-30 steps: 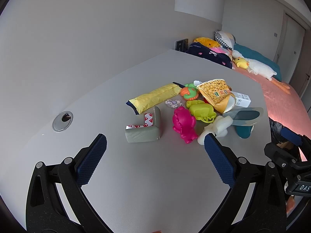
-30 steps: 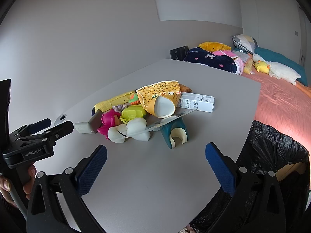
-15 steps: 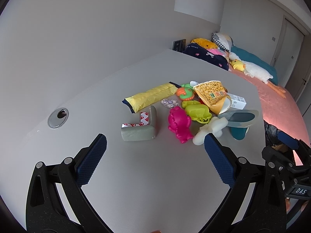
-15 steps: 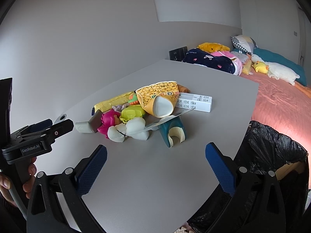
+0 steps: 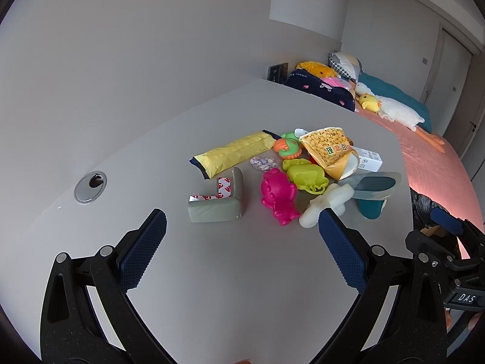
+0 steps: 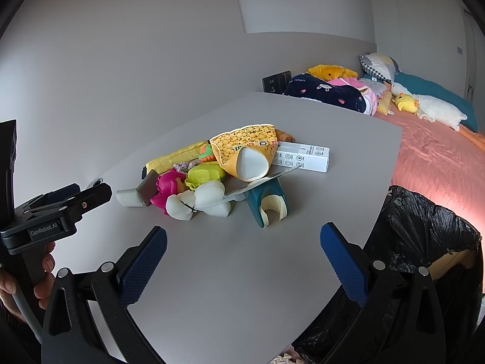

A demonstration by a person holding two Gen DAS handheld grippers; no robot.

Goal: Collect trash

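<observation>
Only rightward: black bin bag [image 6: 430, 242]

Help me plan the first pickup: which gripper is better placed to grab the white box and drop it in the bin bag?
Probably right. The white box lies on the pile's right side, and the black bin bag is beside the right gripper, which is open and empty.

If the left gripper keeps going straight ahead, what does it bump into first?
Probably the grey corner guard; it lies nearest, just ahead between the open left gripper's fingers. The pink toy sits beside it. Depth is hard to judge.
</observation>
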